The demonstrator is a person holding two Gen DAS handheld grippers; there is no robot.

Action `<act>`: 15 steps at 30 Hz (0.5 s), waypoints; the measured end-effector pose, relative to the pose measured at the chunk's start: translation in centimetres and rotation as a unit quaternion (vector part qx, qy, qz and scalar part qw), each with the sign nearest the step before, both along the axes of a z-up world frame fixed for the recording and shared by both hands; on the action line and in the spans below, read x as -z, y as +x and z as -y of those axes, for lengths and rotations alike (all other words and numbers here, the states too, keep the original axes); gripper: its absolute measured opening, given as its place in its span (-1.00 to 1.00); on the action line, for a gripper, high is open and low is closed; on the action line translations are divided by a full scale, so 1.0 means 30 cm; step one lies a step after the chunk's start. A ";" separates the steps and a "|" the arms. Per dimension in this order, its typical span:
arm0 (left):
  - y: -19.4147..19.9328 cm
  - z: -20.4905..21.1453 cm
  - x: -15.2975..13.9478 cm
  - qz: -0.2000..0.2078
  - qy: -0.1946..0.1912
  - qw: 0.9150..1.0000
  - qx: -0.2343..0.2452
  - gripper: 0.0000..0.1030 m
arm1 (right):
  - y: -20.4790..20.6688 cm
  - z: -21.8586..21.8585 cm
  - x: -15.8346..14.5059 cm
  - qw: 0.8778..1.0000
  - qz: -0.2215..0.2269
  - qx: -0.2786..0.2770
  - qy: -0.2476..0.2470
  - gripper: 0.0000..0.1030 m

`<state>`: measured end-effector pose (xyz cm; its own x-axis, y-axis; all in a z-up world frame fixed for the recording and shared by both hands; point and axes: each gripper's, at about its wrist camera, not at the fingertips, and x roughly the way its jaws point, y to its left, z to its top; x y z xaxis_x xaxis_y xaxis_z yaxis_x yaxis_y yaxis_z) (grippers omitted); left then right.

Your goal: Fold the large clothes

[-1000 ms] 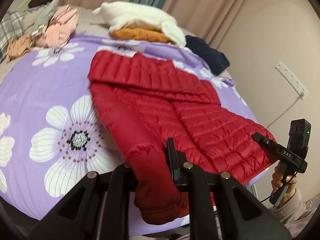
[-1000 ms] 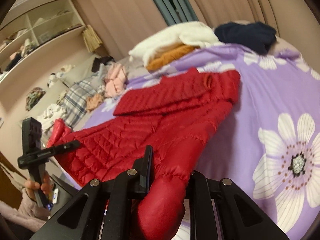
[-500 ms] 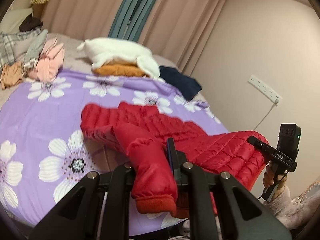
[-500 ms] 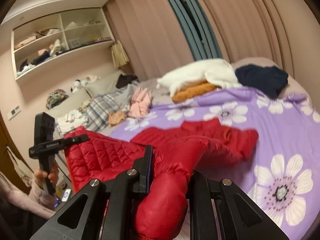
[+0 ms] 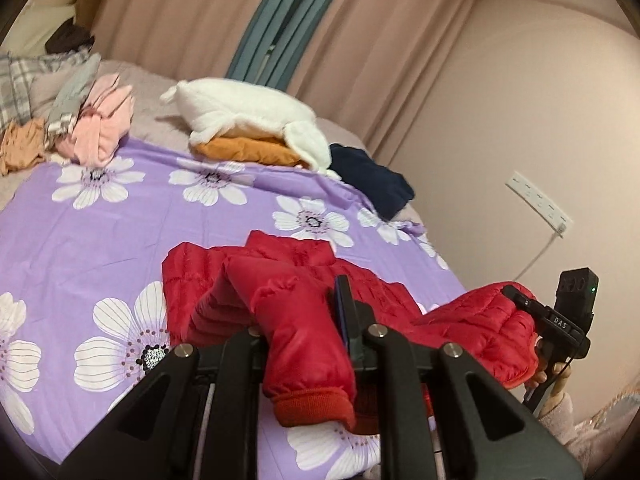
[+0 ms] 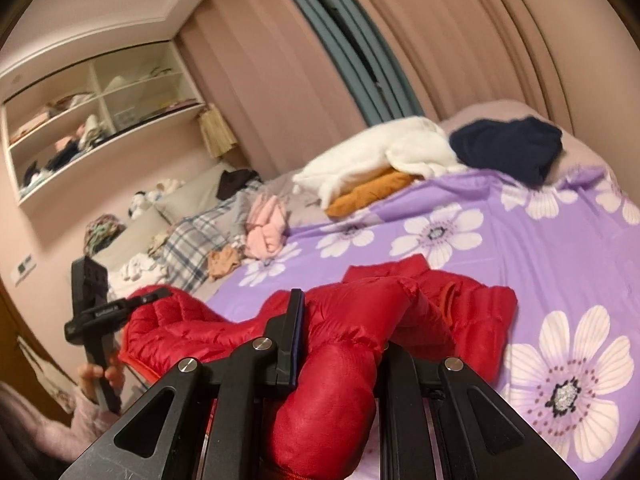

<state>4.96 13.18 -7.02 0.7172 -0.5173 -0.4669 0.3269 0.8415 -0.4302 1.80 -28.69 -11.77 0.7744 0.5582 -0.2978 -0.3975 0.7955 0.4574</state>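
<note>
1. Left gripper (image 5: 304,320) is clamped on a sleeve of the red puffer jacket (image 5: 280,280); the ribbed cuff hangs down just past its fingers.
2. Right gripper (image 6: 340,336) is clamped on the other sleeve, whose cuff end bulges toward the camera between its fingers.
3. The jacket is partly lifted off the near part of the bed: collar end and bunched body rest on the purple floral sheet (image 5: 120,232), the sleeves are raised in the grippers.
4. In the left wrist view the right gripper shows at the right edge, with a hand (image 5: 554,376) on its handle and jacket fabric bunched against it.
5. In the right wrist view the left gripper shows at the left edge, held by a hand (image 6: 98,376), jacket hem just beside it.
6. At the far side of the bed: white fleece (image 5: 248,112) on top of an orange garment (image 5: 248,150), a navy garment (image 5: 372,184) just beside them, pink clothes (image 5: 104,124) and a plaid item (image 6: 192,248) further off.
7. Curtains (image 6: 440,40) behind the bed; wall shelves (image 6: 100,120) with clutter; a power strip (image 5: 538,204) on the wall.
</note>
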 end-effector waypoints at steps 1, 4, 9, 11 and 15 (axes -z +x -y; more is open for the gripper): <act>0.039 -0.002 0.009 -0.007 0.000 1.000 -0.007 -0.68 | 0.029 0.006 0.004 1.000 -0.006 0.003 0.005 -0.68; 0.133 -0.007 0.033 -0.028 -0.006 0.999 -0.016 -0.67 | 0.128 0.019 0.019 0.999 -0.028 0.013 0.015 -0.68; 0.326 0.006 0.090 -0.077 -0.004 0.996 -0.035 -0.65 | 0.303 0.026 0.059 0.997 -0.072 0.037 0.011 -0.68; 0.423 0.014 0.127 -0.104 -0.005 0.994 -0.044 -0.65 | 0.369 0.032 0.089 0.994 -0.097 0.044 0.015 -0.68; 0.561 0.035 0.202 -0.146 0.002 0.987 -0.060 -0.64 | 0.496 0.048 0.168 0.987 -0.145 0.063 0.012 -0.68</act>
